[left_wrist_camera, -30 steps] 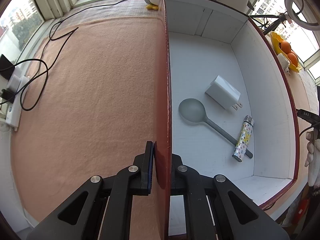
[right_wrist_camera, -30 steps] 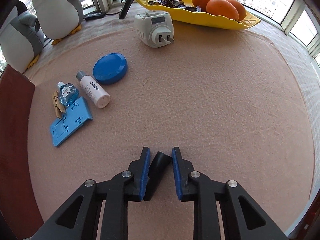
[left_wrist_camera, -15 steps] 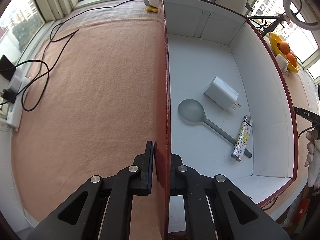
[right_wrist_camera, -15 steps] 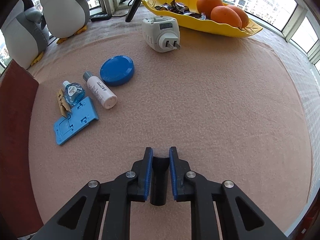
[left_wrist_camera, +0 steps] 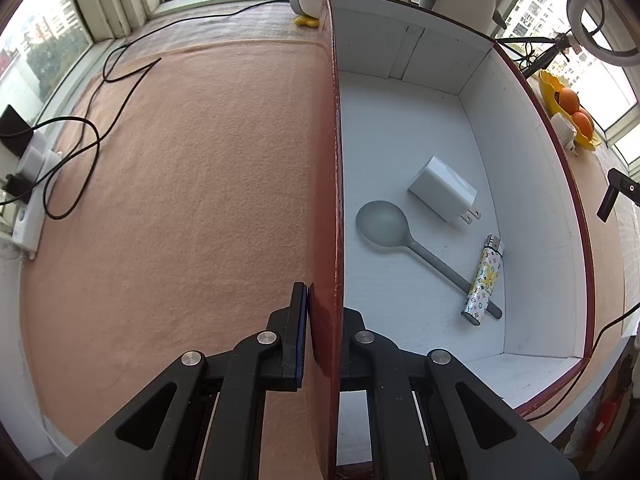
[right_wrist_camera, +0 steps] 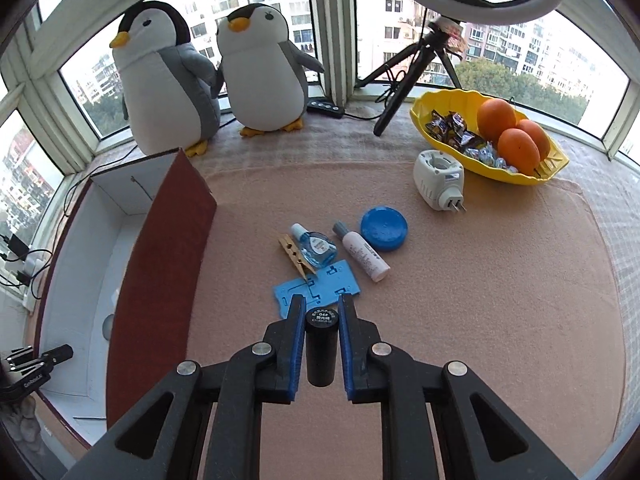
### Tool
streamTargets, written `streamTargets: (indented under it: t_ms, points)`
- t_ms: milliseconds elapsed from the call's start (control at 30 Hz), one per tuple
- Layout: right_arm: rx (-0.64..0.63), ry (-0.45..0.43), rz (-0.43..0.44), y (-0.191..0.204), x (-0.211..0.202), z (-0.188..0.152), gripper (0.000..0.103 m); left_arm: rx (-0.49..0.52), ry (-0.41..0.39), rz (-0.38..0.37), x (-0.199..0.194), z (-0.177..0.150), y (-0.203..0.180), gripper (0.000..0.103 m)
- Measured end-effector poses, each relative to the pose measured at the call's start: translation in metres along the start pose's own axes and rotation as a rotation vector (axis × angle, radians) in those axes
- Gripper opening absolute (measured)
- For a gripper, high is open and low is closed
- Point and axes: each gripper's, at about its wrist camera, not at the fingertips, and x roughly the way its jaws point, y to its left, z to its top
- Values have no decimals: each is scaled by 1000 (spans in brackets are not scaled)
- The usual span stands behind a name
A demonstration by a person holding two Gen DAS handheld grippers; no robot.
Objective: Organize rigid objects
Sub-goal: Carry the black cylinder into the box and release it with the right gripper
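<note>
- The step in hand looks like a carry: the right gripper (right_wrist_camera: 320,344) is closed on a small black tube (right_wrist_camera: 321,344), held lifted above the pink mat (right_wrist_camera: 480,320), just to the right of the box (right_wrist_camera: 160,260).
- The left gripper (left_wrist_camera: 322,340) is clamped on the box's near side wall, one finger outside and one inside, which I judge steadies the box.
- Next move, as I read it: swing the tube left over the box's red wall and lower it onto bare white floor before letting go.
- Already inside the box: a grey spoon (left_wrist_camera: 384,226), a white charger (left_wrist_camera: 442,188) and a patterned lighter (left_wrist_camera: 486,280) lying across the spoon's handle.
- Waiting just right of the box: a wooden clothespin (right_wrist_camera: 295,258), a blue bottle (right_wrist_camera: 316,246), a white bottle (right_wrist_camera: 366,256), a blue lid (right_wrist_camera: 384,228), a flat blue holder (right_wrist_camera: 316,292), and a white plug (right_wrist_camera: 438,180) farther right.
- The box is stiff card, dark red outside and matt white inside; the mat is fuzzy felt.
- The tube is a smooth glossy cylinder with a printed cap, so it may roll once it is laid down.
</note>
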Motion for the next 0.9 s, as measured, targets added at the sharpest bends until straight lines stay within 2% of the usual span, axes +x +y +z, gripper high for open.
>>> streamTargets:
  t_ms: [233,467,667,900]
  points:
    - [-163,-48,117,80,-25,11,14,-17,-11,-7,0,-1,2,7]
    - [-293,-28,202,139,-25,6,14,-43,-23,-15,0,-3,5,7]
    - [-336,16,238,165,-11,-5,14,-52,-26,-18,-1,-6,8,7]
    - [-350,44,251,173,-5,-14,14,-32,-19,-10,-1,-5,6,7]
